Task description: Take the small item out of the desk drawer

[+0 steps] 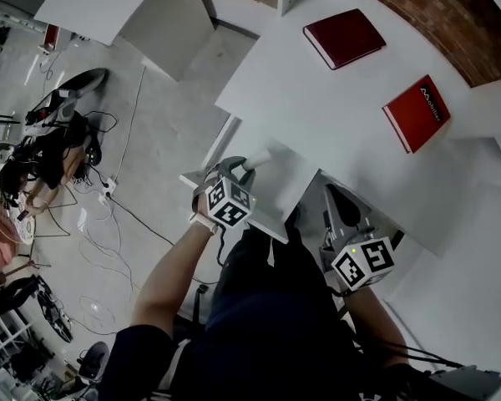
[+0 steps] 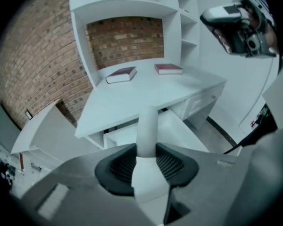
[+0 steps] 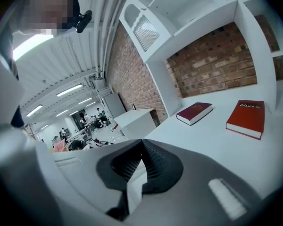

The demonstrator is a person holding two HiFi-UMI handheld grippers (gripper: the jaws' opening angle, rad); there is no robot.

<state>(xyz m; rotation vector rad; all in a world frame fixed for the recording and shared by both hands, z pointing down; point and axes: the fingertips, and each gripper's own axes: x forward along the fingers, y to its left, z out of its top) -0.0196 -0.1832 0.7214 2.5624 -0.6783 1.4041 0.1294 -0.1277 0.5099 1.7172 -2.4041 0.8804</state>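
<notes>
A small white cylinder-like item (image 2: 147, 126) sits between the pads of my left gripper (image 2: 146, 146), which is shut on it and holds it above the open desk drawer (image 2: 117, 136). In the head view the same item (image 1: 260, 158) sticks out of the left gripper (image 1: 245, 168) over the pulled-out white drawer (image 1: 280, 197). My right gripper (image 3: 142, 147) is shut with nothing between its pads. In the head view the right gripper (image 1: 337, 211) hangs by the desk's front edge, to the right of the drawer.
The white desk top (image 1: 334, 115) carries a dark red book (image 1: 343, 38) and a brighter red book (image 1: 415, 113). A brick wall (image 2: 127, 36) and white shelves back the desk. Cables and clutter (image 1: 58, 157) lie on the floor at the left.
</notes>
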